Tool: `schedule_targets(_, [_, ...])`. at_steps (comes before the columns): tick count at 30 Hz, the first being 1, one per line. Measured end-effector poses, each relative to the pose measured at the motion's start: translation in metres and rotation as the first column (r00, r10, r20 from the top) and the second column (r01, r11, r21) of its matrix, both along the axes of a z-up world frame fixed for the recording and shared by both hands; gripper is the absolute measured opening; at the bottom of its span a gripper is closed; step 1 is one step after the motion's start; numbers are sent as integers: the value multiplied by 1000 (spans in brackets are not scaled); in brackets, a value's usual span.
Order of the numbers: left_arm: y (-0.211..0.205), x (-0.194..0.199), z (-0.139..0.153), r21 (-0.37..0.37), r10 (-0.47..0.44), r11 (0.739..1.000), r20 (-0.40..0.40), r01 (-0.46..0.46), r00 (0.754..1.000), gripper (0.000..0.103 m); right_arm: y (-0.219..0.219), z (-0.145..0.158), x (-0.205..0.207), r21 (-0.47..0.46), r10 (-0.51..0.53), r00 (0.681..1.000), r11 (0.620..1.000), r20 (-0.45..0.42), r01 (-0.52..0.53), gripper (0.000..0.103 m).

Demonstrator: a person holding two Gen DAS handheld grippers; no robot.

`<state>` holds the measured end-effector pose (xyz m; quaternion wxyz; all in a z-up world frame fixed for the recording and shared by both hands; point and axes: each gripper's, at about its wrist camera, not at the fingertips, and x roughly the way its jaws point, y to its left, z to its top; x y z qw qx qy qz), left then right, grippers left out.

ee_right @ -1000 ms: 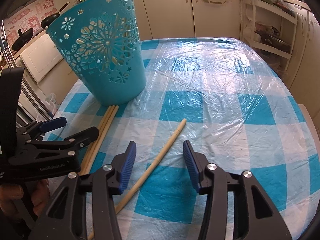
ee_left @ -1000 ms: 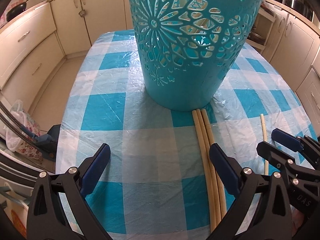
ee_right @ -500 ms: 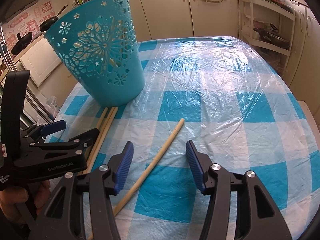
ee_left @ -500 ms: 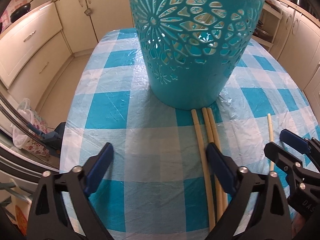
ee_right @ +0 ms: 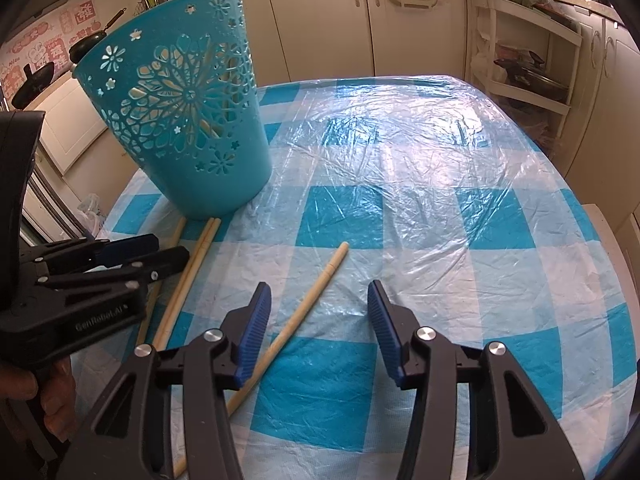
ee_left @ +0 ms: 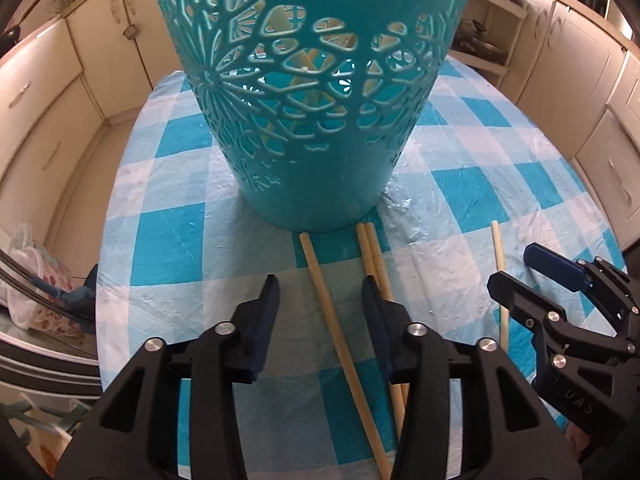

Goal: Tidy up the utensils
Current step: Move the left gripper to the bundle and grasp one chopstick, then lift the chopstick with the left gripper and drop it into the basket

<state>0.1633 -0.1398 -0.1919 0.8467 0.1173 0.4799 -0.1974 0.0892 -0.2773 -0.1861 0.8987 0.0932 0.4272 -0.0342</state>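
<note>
A teal cut-out basket (ee_left: pixel 316 92) stands on the checked tablecloth; it also shows in the right wrist view (ee_right: pixel 184 120), with chopsticks inside. Three wooden chopsticks lie in front of it: one (ee_left: pixel 336 320) between the fingers of my left gripper (ee_left: pixel 320 300), which is open and low over it, and a pair (ee_left: pixel 378 264) beside the right finger. A fourth chopstick (ee_right: pixel 308 304) lies apart, under the left finger of my open right gripper (ee_right: pixel 316 312). The right gripper also shows in the left wrist view (ee_left: pixel 560 280).
The table (ee_right: pixel 440 168) has a blue-and-white cloth under clear plastic. Cream kitchen cabinets (ee_right: pixel 320 20) surround it. A shelf rack with pans (ee_right: pixel 528 68) stands at the right. A plastic bag (ee_left: pixel 28 280) lies off the table's left edge.
My left gripper has moved right and forward, narrowed its opening, and now straddles one chopstick, which has been split from the other two. The right gripper has hardly moved.
</note>
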Motion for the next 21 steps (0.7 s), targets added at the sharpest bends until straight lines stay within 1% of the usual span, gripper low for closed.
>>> schedule_targets(2, [-4, -3, -1, 15, 4, 1000, 16, -4, 1000, 43, 0, 0, 0, 3, -1, 1000, 1000, 0, 1, 49])
schedule_targets(4, [-4, -3, -2, 7, 12, 1000, 25, -12, 1000, 43, 0, 0, 1, 2, -1, 1000, 1000, 1, 1, 49])
schedule_targets(5, [-4, -4, -2, 6, 11, 1000, 29, -12, 1000, 41, 0, 0, 1, 1, -1, 1000, 1000, 1, 1, 50])
schedule_targets(6, [-4, -6, -2, 2, 4, 1000, 36, -4, 999, 37, 0, 0, 1, 0, 0, 1000, 1000, 0, 0, 50])
schedule_targets(8, [-3, -7, -2, -1, -4, 1000, 40, 4, 999, 13, 0, -1, 1, -3, 1, 1000, 1000, 0, -1, 50])
schedule_targets(9, [-3, -7, -1, -7, -5, 1000, 35, 5, 999, 8, 0, -1, 1, -4, 1, 1000, 1000, 0, -1, 50])
schedule_targets(10, [-2, -6, -1, -18, -6, 1000, 30, 7, 1000, 6, 0, -1, 1, -4, 1, 1000, 1000, 1, -1, 50])
schedule_targets(11, [-1, -6, -1, -24, -4, 1000, 28, 5, 1000, 5, 0, -1, 0, -3, 2, 1000, 1000, 0, -2, 50])
schedule_targets(18, [7, -5, -2, -36, 9, 999, 20, -8, 1000, 6, 0, -1, 0, -2, 2, 1000, 1000, 1, -2, 51])
schedule_targets(21, [11, -6, -1, -25, -3, 1000, 31, 4, 1000, 6, 1, -1, 0, -2, 3, 1000, 1000, 2, -3, 51])
